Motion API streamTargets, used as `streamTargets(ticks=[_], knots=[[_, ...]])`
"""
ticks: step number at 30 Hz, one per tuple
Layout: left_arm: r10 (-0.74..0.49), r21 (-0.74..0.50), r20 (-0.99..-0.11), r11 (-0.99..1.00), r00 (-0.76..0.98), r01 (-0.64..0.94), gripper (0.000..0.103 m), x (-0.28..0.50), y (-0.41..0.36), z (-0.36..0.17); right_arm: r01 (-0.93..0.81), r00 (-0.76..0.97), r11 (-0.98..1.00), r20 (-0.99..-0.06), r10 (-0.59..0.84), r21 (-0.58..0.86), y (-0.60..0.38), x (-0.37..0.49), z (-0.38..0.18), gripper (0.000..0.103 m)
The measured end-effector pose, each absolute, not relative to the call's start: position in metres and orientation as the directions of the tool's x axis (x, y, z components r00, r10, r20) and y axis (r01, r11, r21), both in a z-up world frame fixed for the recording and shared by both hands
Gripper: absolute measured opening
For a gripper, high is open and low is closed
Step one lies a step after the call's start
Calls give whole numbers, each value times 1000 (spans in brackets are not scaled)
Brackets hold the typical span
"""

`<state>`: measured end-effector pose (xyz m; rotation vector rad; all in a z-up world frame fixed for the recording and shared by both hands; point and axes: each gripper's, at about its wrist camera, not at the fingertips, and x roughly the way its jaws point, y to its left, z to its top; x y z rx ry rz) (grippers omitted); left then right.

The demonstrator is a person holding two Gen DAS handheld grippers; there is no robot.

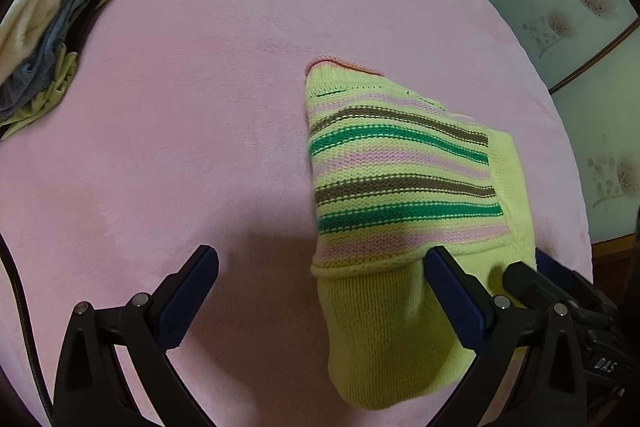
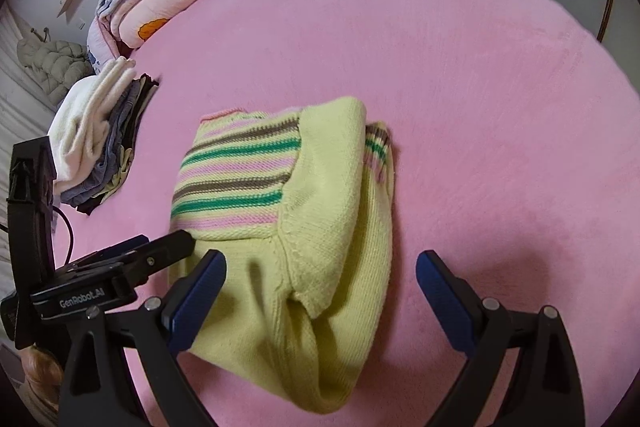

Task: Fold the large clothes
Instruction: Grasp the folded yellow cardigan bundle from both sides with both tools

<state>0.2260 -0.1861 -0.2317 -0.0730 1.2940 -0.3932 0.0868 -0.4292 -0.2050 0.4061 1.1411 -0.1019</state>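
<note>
Yellow-green sweater point(image 2: 320, 227), green-brown-pink stripes; pink, perhaps plush, blanket point(image 2: 440, 67)

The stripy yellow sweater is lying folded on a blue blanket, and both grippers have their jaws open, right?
Not quite. The sweater lies folded on a pink blanket, not a blue one; the right wrist view shows it. The left gripper and the right gripper do have open jaws.

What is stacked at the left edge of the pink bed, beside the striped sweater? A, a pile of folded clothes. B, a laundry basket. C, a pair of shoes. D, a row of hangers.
A: a pile of folded clothes, white on top with grey-blue and dark layers beneath, sits left of the striped sweater on the pink bed.
</note>
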Motion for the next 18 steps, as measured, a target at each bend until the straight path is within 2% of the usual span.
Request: streamTargets(ticks=[5, 15, 16, 18], knots=[[-384, -335, -902, 911, 199, 240, 102, 233, -184, -245, 297, 396, 906, -902, 172, 303, -438, 91, -221, 96], [-602, -574, -793, 790, 94, 216, 102, 246, -171, -280, 277, 415, 852, -855, 310, 444, -458, 95, -246, 96], [-625, -597, -776, 772, 85, 220, 102, 246, -171, -282, 270, 421, 845, -846, 328, 462, -460, 96, -248, 94], [-674, -648, -737, 728, 57, 226, 102, 247, -174, -287, 243, 437, 815, -809, 392, 526, -464, 97, -252, 81]])
